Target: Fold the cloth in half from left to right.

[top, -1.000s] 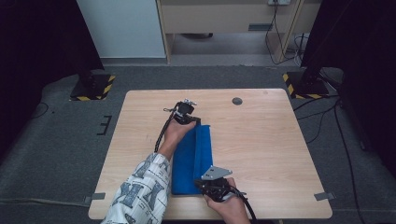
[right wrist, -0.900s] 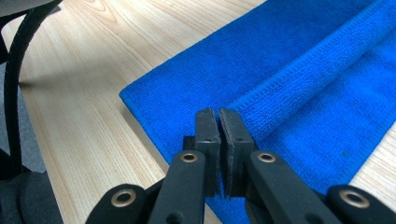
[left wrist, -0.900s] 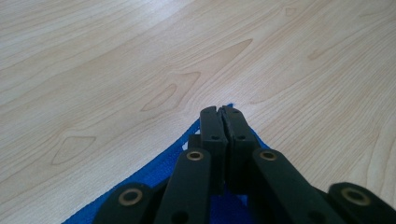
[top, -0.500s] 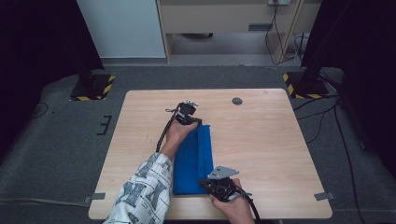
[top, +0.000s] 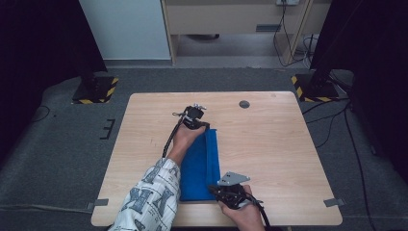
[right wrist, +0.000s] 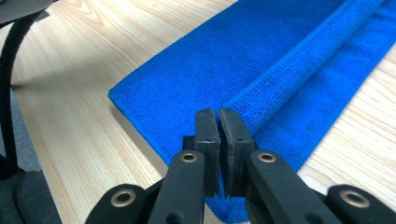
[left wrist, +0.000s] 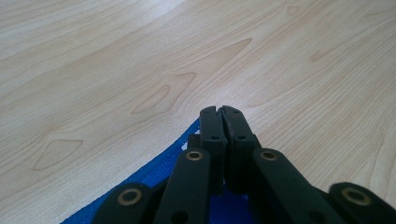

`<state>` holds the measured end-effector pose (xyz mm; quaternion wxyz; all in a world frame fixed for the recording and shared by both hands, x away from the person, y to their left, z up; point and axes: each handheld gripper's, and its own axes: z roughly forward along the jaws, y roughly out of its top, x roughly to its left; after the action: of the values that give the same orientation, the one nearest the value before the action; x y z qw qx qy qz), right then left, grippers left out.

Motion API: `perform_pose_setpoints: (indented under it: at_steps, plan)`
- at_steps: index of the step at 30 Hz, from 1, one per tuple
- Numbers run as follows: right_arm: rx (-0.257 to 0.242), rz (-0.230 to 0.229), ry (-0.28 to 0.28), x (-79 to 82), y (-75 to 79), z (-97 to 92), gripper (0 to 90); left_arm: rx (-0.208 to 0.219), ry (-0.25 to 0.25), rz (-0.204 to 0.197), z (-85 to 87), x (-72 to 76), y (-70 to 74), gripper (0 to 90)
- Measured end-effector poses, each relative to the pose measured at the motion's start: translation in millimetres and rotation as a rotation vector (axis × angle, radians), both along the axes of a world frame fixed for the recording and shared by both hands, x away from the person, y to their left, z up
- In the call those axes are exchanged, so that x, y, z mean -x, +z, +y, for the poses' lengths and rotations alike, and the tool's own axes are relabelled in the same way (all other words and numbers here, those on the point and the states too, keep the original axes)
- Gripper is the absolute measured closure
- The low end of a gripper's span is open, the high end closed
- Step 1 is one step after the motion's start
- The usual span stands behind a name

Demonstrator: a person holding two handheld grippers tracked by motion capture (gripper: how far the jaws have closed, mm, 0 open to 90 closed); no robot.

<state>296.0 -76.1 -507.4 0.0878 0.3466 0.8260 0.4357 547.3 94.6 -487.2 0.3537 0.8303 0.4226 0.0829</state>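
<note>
2 tools in use, 1 per hand, both working 1 blue towel (top: 199, 166) on the bench (top: 269, 144).

Step in hand, as judged: folding the towel lengthwise. 1 long edge lifted and laid over toward the 9 o'clock side, the hemmed edge now running along the top of the cloth.

Left tool (top: 193, 115): at the towel's 12 o'clock end, jaws pressed together. In the left gripper view (left wrist: 219, 112), blue corner directly beneath the jaws; pinched or merely under them, cannot tell for certain, though a hold on the corner looks likely.

Right tool (top: 226, 190): at the towel's 6 o'clock end near the bench's front edge, jaws likewise brought together. In the right gripper view (right wrist: 218, 114), the turned-over hem passes straight into the jaws; reads as a grip on that edge.

Next move, as judged: carry both corners over evenly, lay the raised edge flush with the far long edge, then let go; equal travel at both ends needed to avoid a skewed fold.

Towel, appearance: bright blue terry or microfibre (right wrist: 224, 51), fine looped pile, stitched ribbed hem, long narrow rectangle, doubled along its length, lying flat around bench centre, slightly toward 6 o'clock. 1 small dark disc (top: 244, 104) on the bench at 12 o'clock, well apart from the cloth.
</note>
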Motion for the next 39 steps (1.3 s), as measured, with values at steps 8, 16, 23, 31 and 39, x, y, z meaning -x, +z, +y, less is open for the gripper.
perform_pose_setpoints:
  at_steps: [8,16,23,31,39]
  plan:
    - [0.013,0.014,-0.01,1.8,-7.5,-8.2,87.5,0.005,-0.014,0.005,-6.6,-0.9,-5.2,87.7]
    - [0.01,0.024,-0.012,1.0,-9.7,-9.7,85.9,-0.004,-0.016,0.015,-9.8,-0.1,-8.4,86.6]
    - [0.021,0.05,-0.024,-0.7,-12.7,-13.3,80.2,0.0,-0.016,0.013,-9.3,-0.4,-8.4,83.4]
    - [0.025,0.059,-0.036,-0.7,-12.9,-17.9,74.8,0.018,0.006,0.008,-9.8,1.1,-8.2,72.1]
    - [0.036,0.077,-0.045,-0.6,-10.6,-20.4,61.1,0.048,-0.017,-0.037,-7.2,6.5,-0.9,58.3]
